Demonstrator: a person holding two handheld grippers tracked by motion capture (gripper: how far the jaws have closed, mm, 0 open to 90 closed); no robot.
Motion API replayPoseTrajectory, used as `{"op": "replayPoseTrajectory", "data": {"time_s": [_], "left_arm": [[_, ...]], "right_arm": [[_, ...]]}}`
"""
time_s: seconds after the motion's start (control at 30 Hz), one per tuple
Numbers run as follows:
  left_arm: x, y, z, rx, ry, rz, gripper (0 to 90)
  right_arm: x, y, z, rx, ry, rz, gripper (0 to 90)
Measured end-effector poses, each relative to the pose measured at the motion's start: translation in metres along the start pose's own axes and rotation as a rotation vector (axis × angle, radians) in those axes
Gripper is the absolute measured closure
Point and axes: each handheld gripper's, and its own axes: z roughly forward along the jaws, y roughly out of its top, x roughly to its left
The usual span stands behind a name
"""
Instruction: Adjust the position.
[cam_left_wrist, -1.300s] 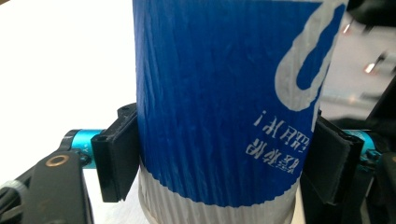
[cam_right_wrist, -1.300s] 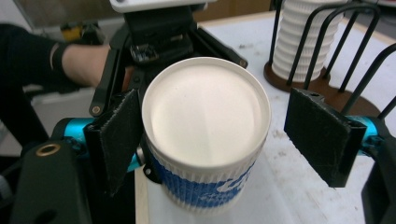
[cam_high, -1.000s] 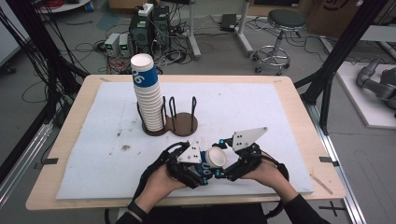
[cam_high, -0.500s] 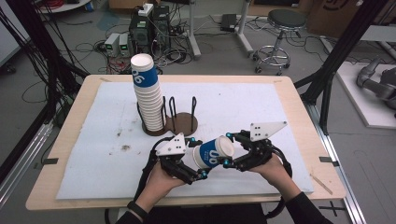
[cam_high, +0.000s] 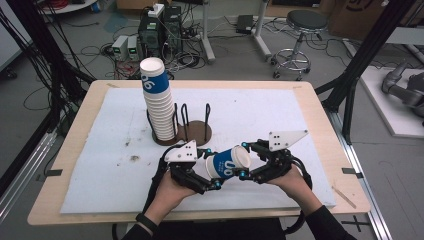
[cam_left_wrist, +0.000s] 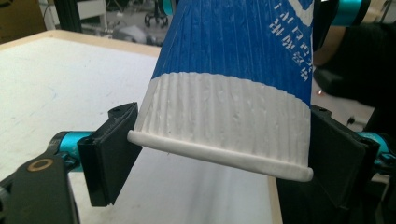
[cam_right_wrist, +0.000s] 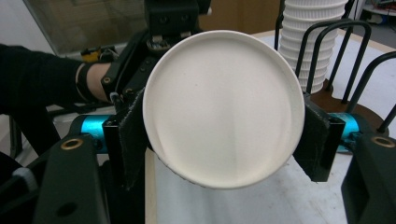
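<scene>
Right tongs (cam_high: 243, 160) clamped on the paper cup (cam_high: 229, 162) at one end, base facing their camera. Left tongs (cam_high: 209, 169) have just been closing, pads touching its rim end. Cup hangs sideways above the surface (cam_high: 280, 115), near the front edge. I read this as pulling nested cups apart; cup stack (cam_high: 157, 105) sits in the rack (cam_high: 192, 127) behind.

Right claw (cam_right_wrist: 223, 135): both black jaws press the sides of a white paper cup (cam_right_wrist: 224, 107), whose closed circular end faces the camera. Behind the cup, the left claw (cam_right_wrist: 154, 60) and a dark-sleeved forearm (cam_right_wrist: 42, 79). Upper right: stacked white cups (cam_right_wrist: 310, 42) in a black wire holder (cam_right_wrist: 350, 60) on the white tabletop (cam_right_wrist: 308, 205).
</scene>
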Motion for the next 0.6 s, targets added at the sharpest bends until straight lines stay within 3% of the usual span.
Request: {"op": "replayPoseTrajectory", "data": {"time_s": [0.17, 0.33, 0.43, 0.6], "left_arm": [[-0.001, 0.009, -0.004, 0.08, -0.007, 0.023, 18.3], [-0.005, 0.015, -0.005, 0.144, -0.003, 0.074, 19.3], [-0.006, 0.018, -0.004, 0.169, -0.008, 0.087, 19.6], [-0.005, 0.022, -0.006, 0.162, -0.024, 0.087, 19.7]], "right_arm": [[0.002, 0.003, 0.0, 0.059, -0.032, -0.03, 21.9], [0.005, 0.009, 0.0, 0.141, -0.039, -0.071, 21.8], [0.006, 0.01, 0.0, 0.173, -0.033, -0.091, 21.8], [0.006, 0.008, 0.005, 0.219, -0.001, -0.097, 25.5]]}}
